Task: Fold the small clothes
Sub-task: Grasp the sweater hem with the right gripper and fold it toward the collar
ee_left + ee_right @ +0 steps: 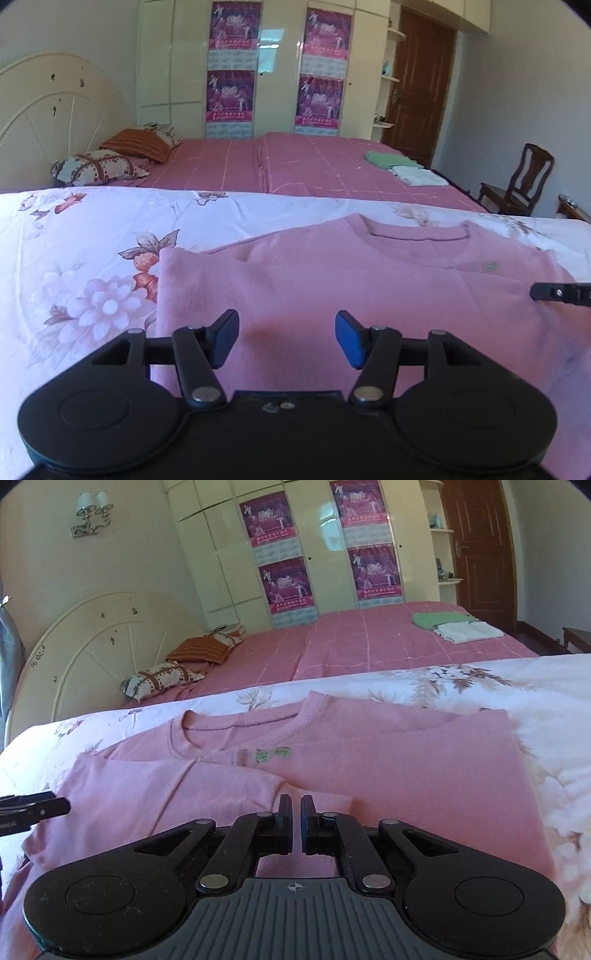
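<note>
Pink sweater [369, 280] lying front-up on the floral bedsheet [74, 236], directly ahead of and beneath both tongs, neckline [236, 727] at the far side. The left sleeve panel is already folded inward, its straight edge just left of the left tongs [287, 338], which stand released, nothing between their pads. The right tongs [296, 821] are clenched, pads nearly touching; whether a thin layer of fabric is pinched cannot be told. A folded sleeve tip [325, 803] lies just beyond them. For a clean fold, judged from this layout: grasp both bottom hem corners level with each other, lift together and carry the hem toward the neckline, keeping the side edges aligned and smoothing wrinkles.
</note>
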`<state>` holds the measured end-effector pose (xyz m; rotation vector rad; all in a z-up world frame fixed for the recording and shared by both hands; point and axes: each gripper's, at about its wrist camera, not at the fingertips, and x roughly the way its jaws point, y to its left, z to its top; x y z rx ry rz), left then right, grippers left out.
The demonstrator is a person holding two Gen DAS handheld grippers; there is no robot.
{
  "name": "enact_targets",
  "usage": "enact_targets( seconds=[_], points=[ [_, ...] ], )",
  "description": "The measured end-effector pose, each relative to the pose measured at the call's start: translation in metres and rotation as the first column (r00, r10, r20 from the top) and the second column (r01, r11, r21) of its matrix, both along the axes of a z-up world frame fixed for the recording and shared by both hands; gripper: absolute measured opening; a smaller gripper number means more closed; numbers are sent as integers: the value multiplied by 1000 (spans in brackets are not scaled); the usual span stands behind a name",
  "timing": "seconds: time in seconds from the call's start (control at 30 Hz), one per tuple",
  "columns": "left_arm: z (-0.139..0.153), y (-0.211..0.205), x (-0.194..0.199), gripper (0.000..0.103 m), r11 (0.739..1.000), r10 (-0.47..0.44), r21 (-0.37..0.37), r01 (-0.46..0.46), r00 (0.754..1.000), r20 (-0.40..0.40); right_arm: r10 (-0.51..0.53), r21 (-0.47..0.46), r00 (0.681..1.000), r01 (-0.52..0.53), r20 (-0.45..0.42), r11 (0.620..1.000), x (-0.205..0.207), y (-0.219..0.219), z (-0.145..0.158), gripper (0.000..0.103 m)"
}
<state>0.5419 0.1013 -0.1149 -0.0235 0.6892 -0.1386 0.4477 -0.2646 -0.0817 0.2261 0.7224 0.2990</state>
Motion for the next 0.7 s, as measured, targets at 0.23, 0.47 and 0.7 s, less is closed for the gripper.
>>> enact_targets(
  seconds=[0.23,0.47,0.7],
  points=[
    [-9,18,41,57,999,37,9,-37,998,-45,22,-48,999,-24,-47,999,47,19,-19,7],
    [-14,16,-34,57,993,-14,122,12,1000,17,87,-85,996,-89,-25,992,13,8,-15,12],
    [-3,12,-81,57,992,4,125,-8,999,38,102,-144,995,-104,-15,984,-36,-16,-22,12]
  ],
)
